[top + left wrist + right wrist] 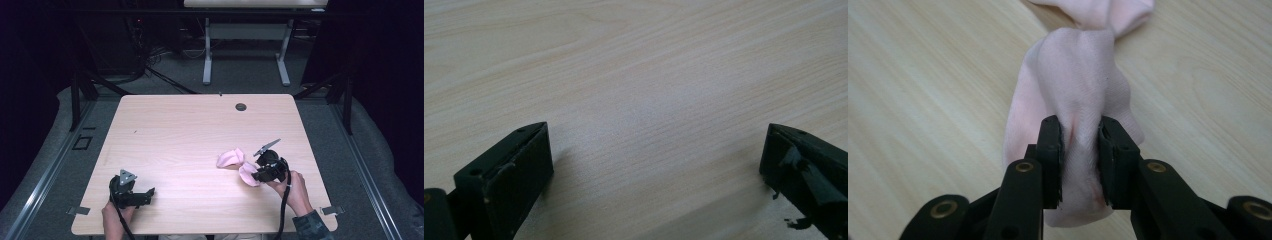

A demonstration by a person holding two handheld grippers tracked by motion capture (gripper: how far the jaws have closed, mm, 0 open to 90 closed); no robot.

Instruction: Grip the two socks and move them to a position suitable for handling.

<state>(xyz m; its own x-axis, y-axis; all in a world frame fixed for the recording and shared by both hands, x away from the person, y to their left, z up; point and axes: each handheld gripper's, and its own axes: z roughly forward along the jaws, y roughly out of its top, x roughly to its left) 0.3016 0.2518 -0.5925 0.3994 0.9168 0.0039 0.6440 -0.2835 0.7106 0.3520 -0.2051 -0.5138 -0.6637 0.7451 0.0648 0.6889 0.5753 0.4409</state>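
1. A pale pink cloth (235,164) lies bunched on the right half of the light wooden table (190,130), toward the near edge. It is twisted in the middle, with one lobe lying farther up the table and the other nearer the person.
2. The right gripper (256,175) pinches the near lobe. In the right gripper view its two black jaws are pressed in on a fold of the pink cloth (1078,90), and fabric fills the narrow gap between them and bulges above and below the pads.
3. Beyond the pinch the cloth narrows to a twist and then widens again at the top of the right gripper view, resting on the wood.
4. The right hand (295,187) grips the tool's body from the near right, and a black cable trails down toward the table's edge.
5. The left gripper (150,192) sits at the near left of the table, well apart from the cloth. Its jaws are spread wide in the left gripper view, with bare wood grain between them and nothing held.
6. The left hand (116,212) holds that tool low, close above the tabletop.
7. A small dark round hole (241,107) marks the table near its far edge.
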